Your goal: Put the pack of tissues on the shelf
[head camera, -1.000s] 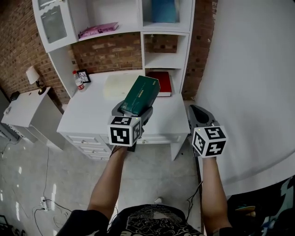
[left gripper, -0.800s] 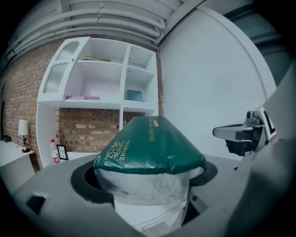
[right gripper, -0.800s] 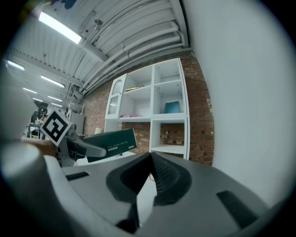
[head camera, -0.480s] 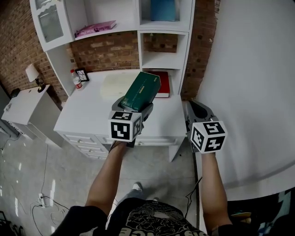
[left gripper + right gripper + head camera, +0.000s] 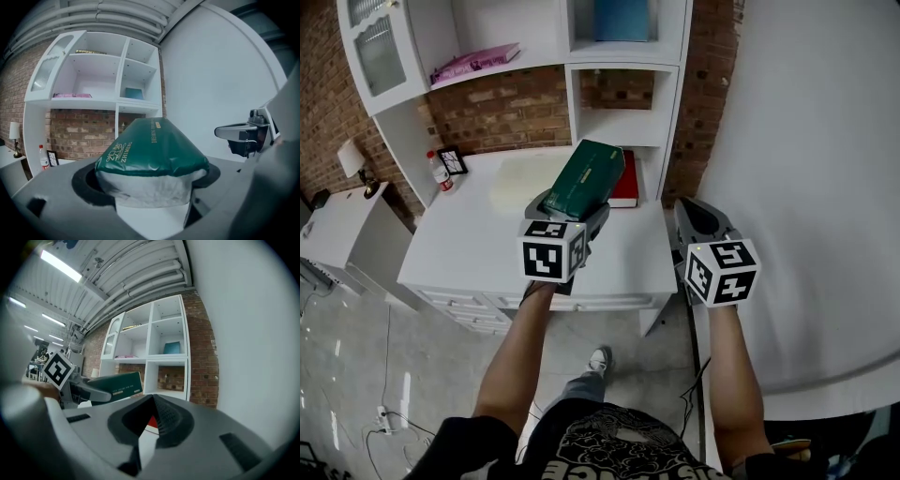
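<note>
A green pack of tissues (image 5: 587, 176) is clamped in my left gripper (image 5: 573, 207), tilted up and away over the white desk (image 5: 478, 246). The left gripper view shows the pack (image 5: 150, 152) filling the space between the jaws of the left gripper (image 5: 151, 194). The white shelf unit (image 5: 623, 49) rises behind the desk, with an empty cubby (image 5: 623, 129) just beyond the pack. My right gripper (image 5: 697, 219) hangs off the desk's right end with nothing in it. In its own view the right gripper (image 5: 152, 403) has its jaws shut.
A red book (image 5: 626, 186) lies on the desk under the cubby. A pink packet (image 5: 473, 64) sits on the left shelf, a blue box (image 5: 622, 19) in the upper cubby. A bottle (image 5: 438, 172) and small frame (image 5: 452, 160) stand at the desk's back left. A white wall (image 5: 806, 141) runs on the right.
The person has stepped closer to the desk. Both grippers have come forward, and the pack in the left one is now further over the desk, nearer the shelf unit.
</note>
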Tool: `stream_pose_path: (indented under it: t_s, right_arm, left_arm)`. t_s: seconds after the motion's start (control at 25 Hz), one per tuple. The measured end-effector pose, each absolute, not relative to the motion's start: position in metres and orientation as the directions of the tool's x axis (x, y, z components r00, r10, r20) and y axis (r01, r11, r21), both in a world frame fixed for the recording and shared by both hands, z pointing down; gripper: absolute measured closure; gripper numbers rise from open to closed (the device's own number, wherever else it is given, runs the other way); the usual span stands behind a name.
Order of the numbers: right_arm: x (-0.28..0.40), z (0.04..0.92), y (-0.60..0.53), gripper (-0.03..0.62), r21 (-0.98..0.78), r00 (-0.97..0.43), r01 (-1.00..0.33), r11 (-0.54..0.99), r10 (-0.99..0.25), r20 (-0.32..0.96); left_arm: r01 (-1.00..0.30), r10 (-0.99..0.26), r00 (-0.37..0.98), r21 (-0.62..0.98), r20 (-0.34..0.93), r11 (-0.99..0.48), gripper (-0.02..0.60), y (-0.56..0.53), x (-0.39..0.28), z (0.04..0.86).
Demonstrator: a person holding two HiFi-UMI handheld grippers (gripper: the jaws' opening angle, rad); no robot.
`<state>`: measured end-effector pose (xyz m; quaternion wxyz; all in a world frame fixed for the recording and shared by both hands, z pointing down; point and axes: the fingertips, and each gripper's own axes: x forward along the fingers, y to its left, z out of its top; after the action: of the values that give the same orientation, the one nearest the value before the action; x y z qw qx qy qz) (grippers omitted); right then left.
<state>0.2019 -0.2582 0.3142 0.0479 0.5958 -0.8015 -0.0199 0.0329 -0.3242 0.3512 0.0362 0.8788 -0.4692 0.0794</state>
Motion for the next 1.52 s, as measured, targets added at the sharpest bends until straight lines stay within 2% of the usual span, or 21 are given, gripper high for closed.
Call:
stream_pose_path:
  t_s: [0.56, 1.16, 1.52]
  right_arm:
    - [0.203, 0.304, -0.378, 0.591, 0.101, -0.249, -0.962, 0.255, -0.966, 0.074]
    - [0.214, 0.296, -0.476, 0.591, 0.120, -0.192, -0.972, 0.202, -0.977, 0.088]
    - [0.227, 0.301, -0.518, 0.591, 0.120, -0.161, -0.978, 0.172, -0.982, 0.099]
  left_arm:
    - [-0.779, -0.769, 0.611, -0.026, 0.188, -0.626, 0.123, -0.456, 0.063, 0.338]
    - [-0.691, -0.683, 0.695, -0.052, 0.223, -0.721, 0.123, -0.576, 0.125, 0.332]
    - [-0.658, -0.639, 0.716, -0.033, 0.281, -0.752, 0.121, -0.629, 0.158, 0.347]
